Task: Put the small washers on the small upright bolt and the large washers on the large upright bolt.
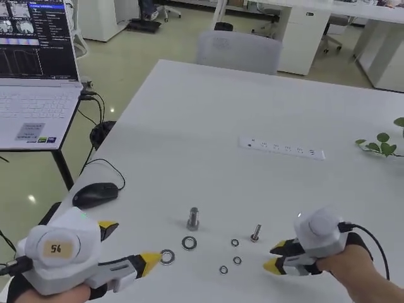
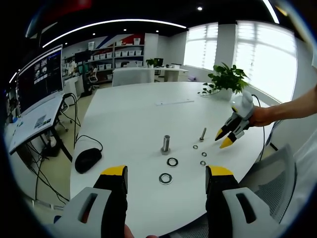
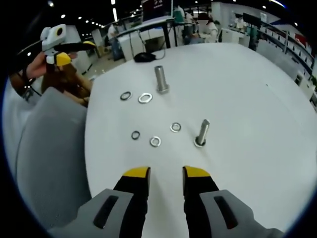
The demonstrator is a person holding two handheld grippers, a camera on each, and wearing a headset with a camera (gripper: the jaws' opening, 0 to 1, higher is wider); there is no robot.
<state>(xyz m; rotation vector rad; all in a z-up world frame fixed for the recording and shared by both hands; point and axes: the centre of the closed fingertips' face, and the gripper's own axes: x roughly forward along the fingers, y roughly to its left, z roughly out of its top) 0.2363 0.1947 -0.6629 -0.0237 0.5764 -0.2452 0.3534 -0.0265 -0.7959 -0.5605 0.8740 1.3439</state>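
The large upright bolt (image 1: 193,218) and the small upright bolt (image 1: 255,233) stand on the white table (image 1: 208,126). Two large washers (image 1: 189,242) (image 1: 167,257) lie flat in front of the large bolt. Three small washers (image 1: 235,242) (image 1: 237,260) (image 1: 223,270) lie left of the small bolt. My left gripper (image 1: 129,245) is open wide, one tip next to the nearer large washer (image 2: 165,178). My right gripper (image 1: 274,257) is open and holds nothing, just right of the small washers (image 3: 155,141) and short of the small bolt (image 3: 201,133).
A black mouse (image 1: 95,194) with its cable lies at the table's left edge. A white power strip (image 1: 282,148) lies across the middle. A laptop (image 1: 35,101) stands on a side stand to the left. Plant leaves (image 1: 382,145) reach in at the right.
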